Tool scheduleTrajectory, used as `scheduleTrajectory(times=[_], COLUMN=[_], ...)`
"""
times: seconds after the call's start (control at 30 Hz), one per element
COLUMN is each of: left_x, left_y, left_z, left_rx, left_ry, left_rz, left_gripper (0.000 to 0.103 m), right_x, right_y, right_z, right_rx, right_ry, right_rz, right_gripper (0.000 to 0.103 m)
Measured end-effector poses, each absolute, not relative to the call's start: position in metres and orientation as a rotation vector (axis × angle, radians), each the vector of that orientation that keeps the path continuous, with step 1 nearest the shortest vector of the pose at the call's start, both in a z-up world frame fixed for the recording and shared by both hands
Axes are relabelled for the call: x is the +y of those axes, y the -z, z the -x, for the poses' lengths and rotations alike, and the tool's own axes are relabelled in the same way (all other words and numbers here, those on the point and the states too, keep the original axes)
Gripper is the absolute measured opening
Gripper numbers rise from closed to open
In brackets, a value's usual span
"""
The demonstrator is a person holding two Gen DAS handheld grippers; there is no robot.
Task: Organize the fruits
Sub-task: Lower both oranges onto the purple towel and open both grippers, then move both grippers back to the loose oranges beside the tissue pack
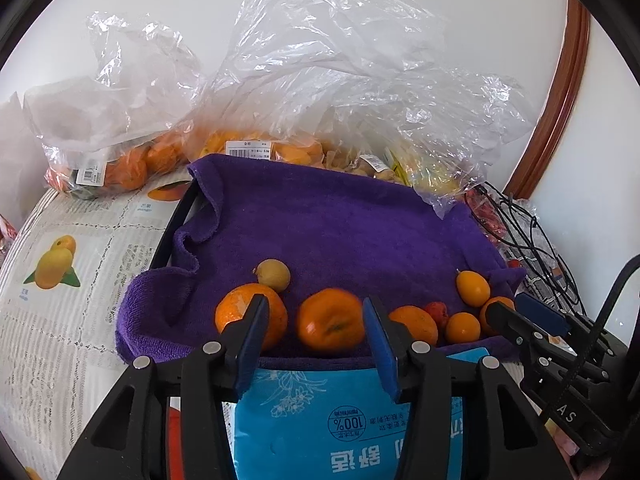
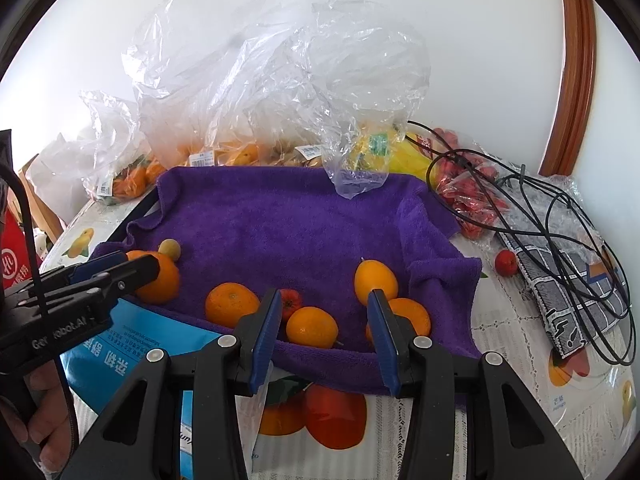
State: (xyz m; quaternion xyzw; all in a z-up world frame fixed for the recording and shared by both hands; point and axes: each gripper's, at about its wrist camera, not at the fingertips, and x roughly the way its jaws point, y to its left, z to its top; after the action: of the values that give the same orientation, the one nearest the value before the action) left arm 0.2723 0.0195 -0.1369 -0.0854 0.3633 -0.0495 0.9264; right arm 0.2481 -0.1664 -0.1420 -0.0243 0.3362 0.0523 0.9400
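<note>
Two grippers hover at purple towel (image 1: 340, 220) near edge, both part open, nothing clamped. Left gripper (image 1: 316, 330) frames blurry orange (image 1: 330, 319), right gripper (image 2: 322, 320) frames small orange (image 2: 312, 327). Centre pads level, close gently, avoid snagging towel

A plain white wall (image 2: 480, 40) stands behind, daylit, with brown wooden trim (image 2: 576, 80) at right.

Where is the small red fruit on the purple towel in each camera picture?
Left wrist view: the small red fruit lies low and right of centre, between two oranges near the towel's front edge.
Right wrist view: it lies just left of centre, beside the near finger of the right gripper.
Shared landmark: the purple towel.
</note>
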Motion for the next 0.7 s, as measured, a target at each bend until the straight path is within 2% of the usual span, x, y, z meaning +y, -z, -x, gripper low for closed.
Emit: scheduleTrajectory(times=[0.5,0.7], left_x=[0.027,0.036], left_y=[0.131,0.126], left_z=[-0.268,-0.264], left_rx=[0.735,0.724], left_ry=[0.092,0.047], left_rz=[0.2,0.219], left_gripper=[0.058,0.058], right_x=[-0.17,-0.174], right_y=[0.144,0.14], right_z=[-0.251,-0.25], right_rx=[0.684,0.675], right_ry=[-0.094,-0.11], right_rz=[0.047,0.008], right_gripper=[0.044,0.044])
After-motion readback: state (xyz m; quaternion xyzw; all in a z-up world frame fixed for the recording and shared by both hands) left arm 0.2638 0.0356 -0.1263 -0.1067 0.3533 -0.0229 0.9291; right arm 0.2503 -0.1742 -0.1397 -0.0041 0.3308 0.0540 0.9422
